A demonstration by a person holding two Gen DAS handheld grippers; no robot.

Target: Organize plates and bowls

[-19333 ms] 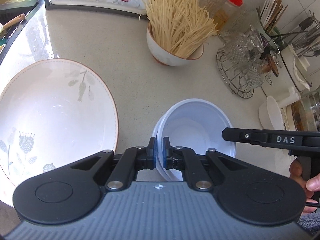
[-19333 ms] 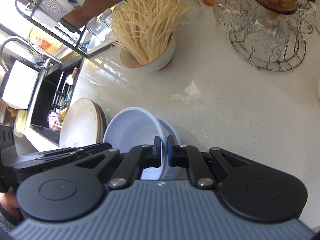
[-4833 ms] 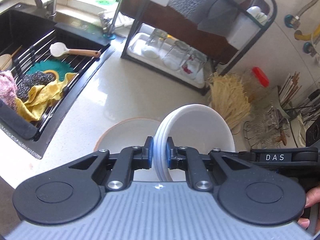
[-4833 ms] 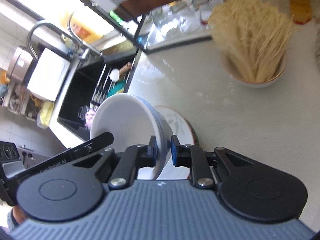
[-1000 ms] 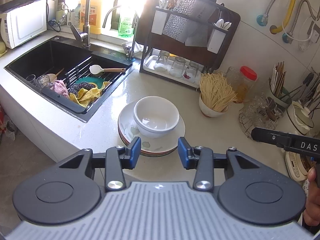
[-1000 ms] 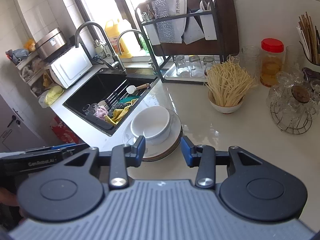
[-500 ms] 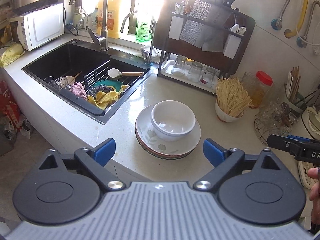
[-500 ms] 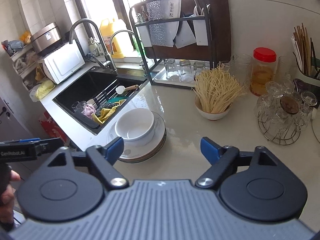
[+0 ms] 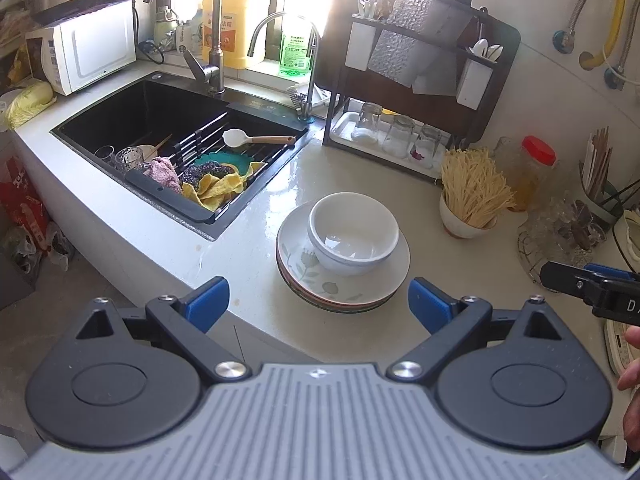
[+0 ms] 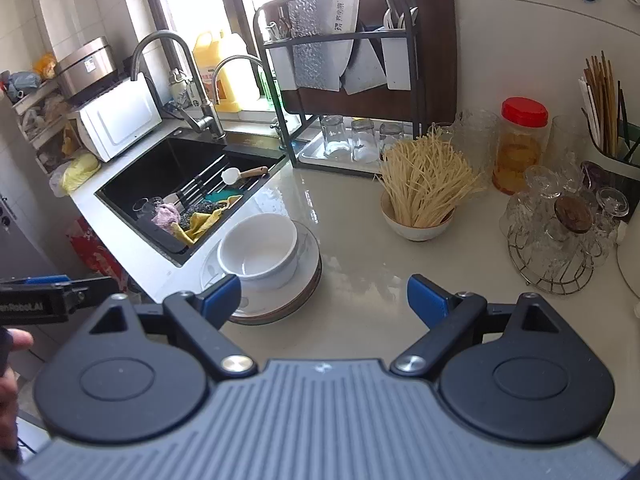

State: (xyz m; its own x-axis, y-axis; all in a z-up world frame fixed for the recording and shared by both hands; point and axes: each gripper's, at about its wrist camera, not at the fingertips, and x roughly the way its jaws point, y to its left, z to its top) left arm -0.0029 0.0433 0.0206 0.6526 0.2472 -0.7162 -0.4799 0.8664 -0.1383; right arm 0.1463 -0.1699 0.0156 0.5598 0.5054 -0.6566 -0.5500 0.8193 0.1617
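A: Left gripper spread wide, blue pads just opened out, nothing between them. Same on the right gripper: gaping, just widened, empty.

B: Out past both, nested white ceramic bowls sitting in the stack of floral-print plates with brown rims, on the pale stone counter beside the black sink.

A: Looks like stacking finished, both tools held well clear above it.

B: Little left, probably. Next, if anything: checking for stray dishes, else resting.
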